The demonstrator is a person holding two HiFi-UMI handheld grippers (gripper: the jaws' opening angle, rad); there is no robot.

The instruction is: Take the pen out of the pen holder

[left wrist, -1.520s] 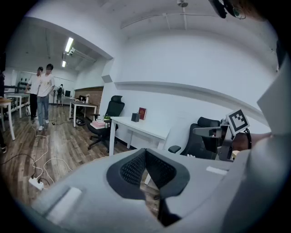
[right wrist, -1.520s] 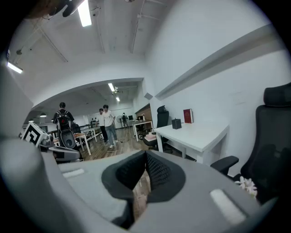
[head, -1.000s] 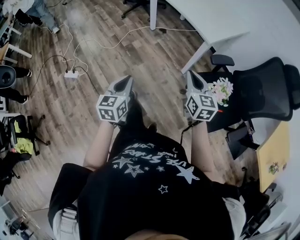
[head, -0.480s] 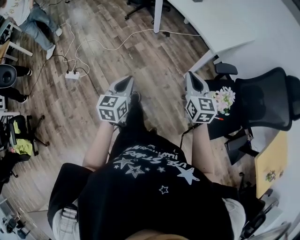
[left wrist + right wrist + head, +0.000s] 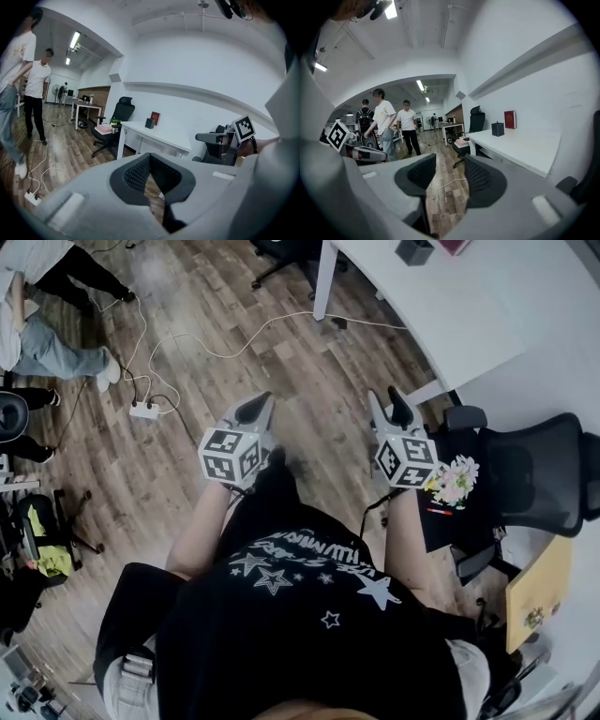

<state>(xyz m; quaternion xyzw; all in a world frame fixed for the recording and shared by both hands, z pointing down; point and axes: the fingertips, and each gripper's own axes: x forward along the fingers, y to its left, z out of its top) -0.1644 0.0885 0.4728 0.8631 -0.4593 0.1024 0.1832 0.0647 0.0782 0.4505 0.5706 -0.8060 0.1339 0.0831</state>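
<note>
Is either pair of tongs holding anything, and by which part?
Nothing is held. The left tongs are shut and empty; the right tongs have just been opening, with nothing between them.

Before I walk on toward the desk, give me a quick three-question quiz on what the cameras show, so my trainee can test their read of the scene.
1. True or false: the right gripper holds a pen.
2. Multiple choice: what stands next to the dark holder on the white desk? A) a red book B) a laptop C) a mug
3. Short answer: which gripper has its jaws together?

Key
1. False. Its jaws stand apart, have just been opening, and have nothing between them.
2. A.
3. The left gripper.
</note>
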